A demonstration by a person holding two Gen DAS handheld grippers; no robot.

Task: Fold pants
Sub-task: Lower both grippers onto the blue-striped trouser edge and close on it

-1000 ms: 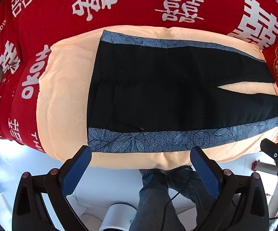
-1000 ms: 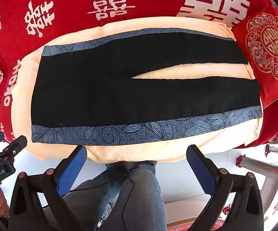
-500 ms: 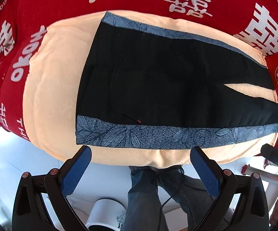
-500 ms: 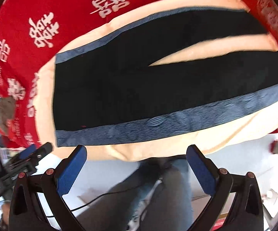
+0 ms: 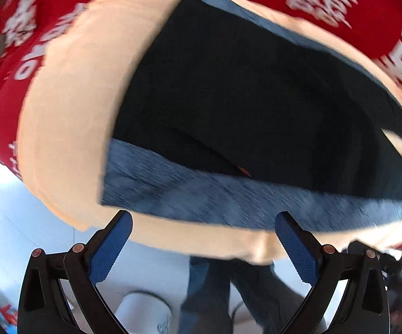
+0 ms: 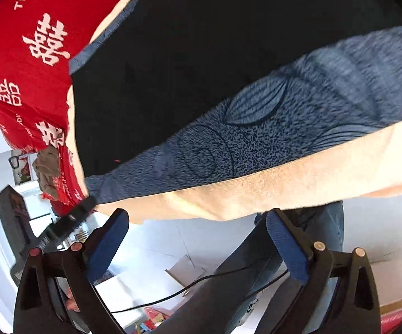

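Both grippers are hovering with nothing gripped above the pants [image 5: 256, 97]: left gripper [image 5: 203, 239] gaping wide, right gripper [image 6: 198, 236] narrowing. Only the right view is resolving the leaf-printed blue stripe [image 6: 270, 128] ahead of its fingertips.

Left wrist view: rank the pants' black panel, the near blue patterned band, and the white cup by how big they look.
1. Black panel, by far the largest.
2. Blue band.
3. Cup, smallest, though partly cut off by the frame edge and the gripper.
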